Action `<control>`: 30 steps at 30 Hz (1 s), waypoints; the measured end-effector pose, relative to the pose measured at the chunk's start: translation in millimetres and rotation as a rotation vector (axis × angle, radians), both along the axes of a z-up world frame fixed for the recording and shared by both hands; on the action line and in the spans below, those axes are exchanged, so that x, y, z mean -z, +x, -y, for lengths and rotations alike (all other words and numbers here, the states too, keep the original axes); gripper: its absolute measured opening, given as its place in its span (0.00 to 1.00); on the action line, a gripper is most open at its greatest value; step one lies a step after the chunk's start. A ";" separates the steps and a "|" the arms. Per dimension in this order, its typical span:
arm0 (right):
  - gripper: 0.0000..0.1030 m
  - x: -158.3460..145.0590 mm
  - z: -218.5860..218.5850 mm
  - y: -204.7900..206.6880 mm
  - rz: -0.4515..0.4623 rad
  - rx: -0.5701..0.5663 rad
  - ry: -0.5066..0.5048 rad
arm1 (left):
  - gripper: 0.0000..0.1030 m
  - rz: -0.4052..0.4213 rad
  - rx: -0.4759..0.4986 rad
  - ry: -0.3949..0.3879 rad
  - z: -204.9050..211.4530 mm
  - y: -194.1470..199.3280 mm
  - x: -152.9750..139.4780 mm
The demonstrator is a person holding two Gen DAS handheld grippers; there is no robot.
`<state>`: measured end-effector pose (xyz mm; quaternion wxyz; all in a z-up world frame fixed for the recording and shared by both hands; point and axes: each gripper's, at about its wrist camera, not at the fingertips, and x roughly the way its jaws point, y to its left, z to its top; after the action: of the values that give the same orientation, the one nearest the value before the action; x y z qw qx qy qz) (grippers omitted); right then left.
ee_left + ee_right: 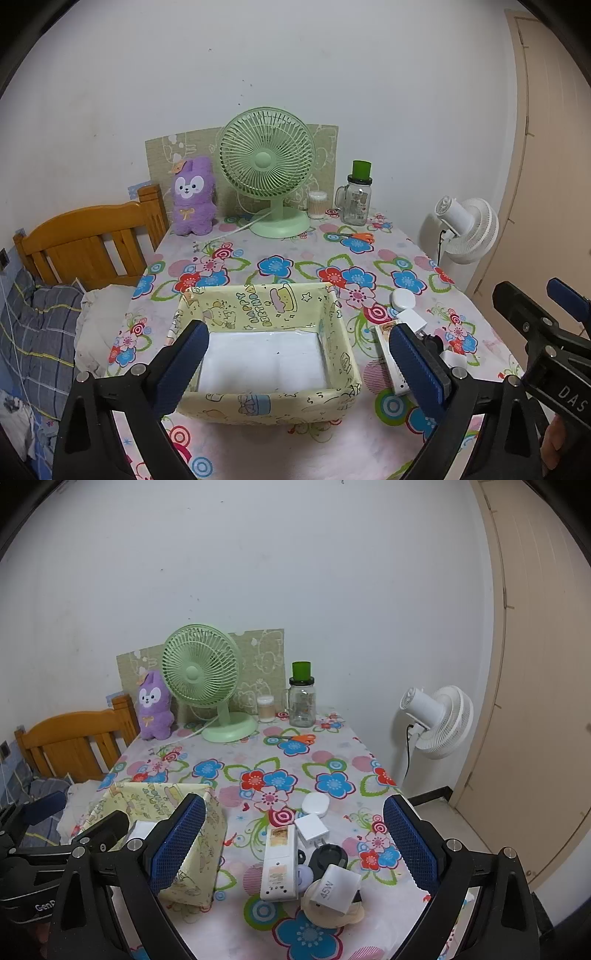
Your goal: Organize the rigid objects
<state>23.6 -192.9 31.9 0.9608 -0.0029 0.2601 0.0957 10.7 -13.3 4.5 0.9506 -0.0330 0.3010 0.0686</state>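
- green fan (266, 162), upper centre
- purple plush (194, 196) left of it
- jar (356, 199), swabs (317, 204) right
- scissors (357, 236)
- white fan (467, 229), far right
- bed (88, 240), left

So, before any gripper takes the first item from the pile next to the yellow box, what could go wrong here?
1. The items lie crowded: the 45W charger rests on other pieces, and the remote touches its neighbours. Grasping one may drag or knock another.
2. The pile sits near the table edge, so a pushed piece could fall off.
3. The yellow box looks like light paper; a bump from the open left gripper may shift it.
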 end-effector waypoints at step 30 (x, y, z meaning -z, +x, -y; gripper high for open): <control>0.84 42.7 45.4 47.1 -0.073 0.031 -0.028 | 0.82 -0.107 0.117 0.004 74.5 58.3 43.6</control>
<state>70.7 -238.2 -10.8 0.9519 -0.0090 0.2963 0.0770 69.0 -87.8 -39.1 0.9356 -0.0099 0.3527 0.0152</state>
